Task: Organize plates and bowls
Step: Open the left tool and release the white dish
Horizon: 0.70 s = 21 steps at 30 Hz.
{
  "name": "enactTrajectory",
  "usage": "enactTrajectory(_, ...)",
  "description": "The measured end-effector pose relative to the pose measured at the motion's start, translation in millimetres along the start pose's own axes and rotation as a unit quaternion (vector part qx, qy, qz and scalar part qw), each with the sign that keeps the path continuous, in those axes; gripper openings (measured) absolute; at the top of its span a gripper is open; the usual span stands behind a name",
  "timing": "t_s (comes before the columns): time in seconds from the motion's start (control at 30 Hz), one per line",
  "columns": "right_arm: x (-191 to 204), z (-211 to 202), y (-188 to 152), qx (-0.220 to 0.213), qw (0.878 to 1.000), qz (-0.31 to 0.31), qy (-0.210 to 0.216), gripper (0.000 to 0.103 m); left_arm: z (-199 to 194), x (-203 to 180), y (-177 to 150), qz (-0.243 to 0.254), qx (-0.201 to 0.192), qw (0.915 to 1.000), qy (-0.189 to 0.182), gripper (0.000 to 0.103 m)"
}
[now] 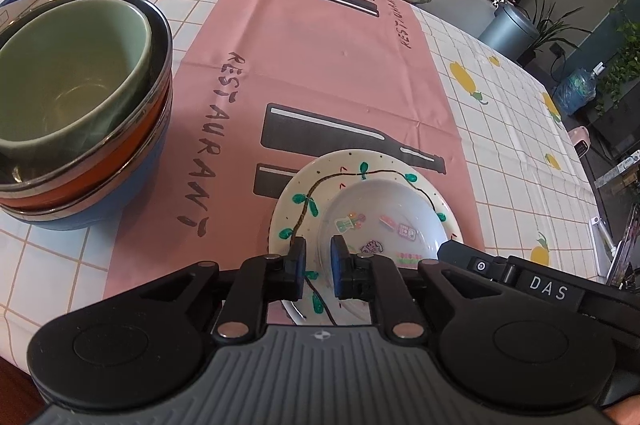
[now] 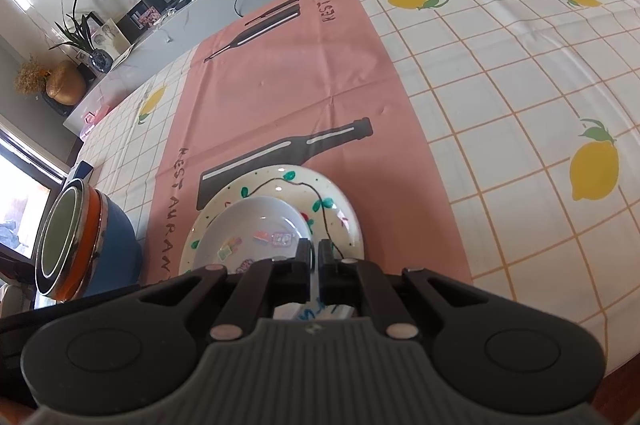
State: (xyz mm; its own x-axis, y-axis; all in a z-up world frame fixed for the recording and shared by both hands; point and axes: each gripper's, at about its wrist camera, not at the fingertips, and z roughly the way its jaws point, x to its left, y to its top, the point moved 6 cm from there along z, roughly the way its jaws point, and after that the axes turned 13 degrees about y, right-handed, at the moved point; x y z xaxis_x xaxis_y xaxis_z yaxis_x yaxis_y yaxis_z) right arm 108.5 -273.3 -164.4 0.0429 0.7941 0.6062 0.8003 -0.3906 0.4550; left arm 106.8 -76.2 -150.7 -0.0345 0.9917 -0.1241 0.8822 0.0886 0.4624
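Small plate (image 1: 384, 213): white with stickers, lies on the big plate, lower centre of both views.
Big plate (image 1: 316, 177): cream with a painted vine and green leaves, flat on the pink mat, over the foot of the printed bottle.
Left gripper (image 1: 318, 261): bottom centre of its view, jaws a little apart; the small plate's near rim shows in the gap, and whether a pad touches it I cannot tell.
Right gripper (image 2: 315, 257): bottom centre of its view, jaws nearly together with a thin gap; they sit over the near rims of both plates, grip unclear.
Bowls (image 1: 80, 105): a green one nested in an orange one in a blue one, left edge of both views, partly on the mat's left border.
Mat (image 1: 320, 65): pink, printed "RESTAURANT".
Cloth (image 2: 500, 85): white checks with lemons, under the mat.
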Motion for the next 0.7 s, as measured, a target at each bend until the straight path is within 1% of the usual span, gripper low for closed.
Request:
enactTrajectory(0.13,0.2,-2.9,2.3,-0.006,1.0,-0.001,0.003,0.005,-2.6,-2.7,0.1,0.014,-0.005,0.9999,0.005,0.026)
enactTrajectory(0.23,1.7,-5.7,3.6,-0.008,1.0,-0.002,0.009,0.007,-6.7,-3.5,1.0,0.018,-0.011,0.9998,0.005,0.033)
enactTrajectory(0.27,2.6,-6.7,3.9,-0.01,1.0,-0.004,0.01,0.01,-8.9,-4.2,1.9,0.021,-0.015,0.9997,0.006,0.035)
enactTrajectory(0.4,9.3,-13.0,5.9,-0.017,1.0,-0.017,0.014,0.025,-19.5,-5.7,5.7,0.027,-0.032,0.9991,0.001,0.04)
enactTrajectory(0.43,11.4,-14.6,6.7,-0.018,1.0,-0.021,0.014,0.026,-22.7,-6.2,6.9,0.027,-0.035,0.999,-0.003,0.042)
enactTrajectory(0.5,16.6,-18.8,8.1,-0.023,0.999,-0.031,0.015,0.032,-29.7,-7.6,9.1,0.028,-0.042,0.9986,-0.011,0.044)
enactTrajectory(0.53,19.5,-21.1,9.0,-0.026,0.999,-0.036,0.015,0.033,-34.4,-8.2,10.0,0.03,-0.048,0.9982,-0.016,0.046)
enactTrajectory(0.63,29.7,-29.2,11.7,-0.033,0.998,-0.052,0.019,0.041,-47.3,-8.0,11.2,0.034,-0.065,0.9969,-0.028,0.051)
enactTrajectory(0.67,33.6,-31.8,12.1,-0.036,0.998,-0.057,0.022,0.043,-51.4,-7.2,11.7,0.035,-0.069,0.9964,-0.033,0.054)
enactTrajectory(0.7,37.3,-33.8,12.4,-0.036,0.997,-0.061,0.024,0.044,-55.7,-6.0,11.8,0.034,-0.073,0.996,-0.038,0.055)
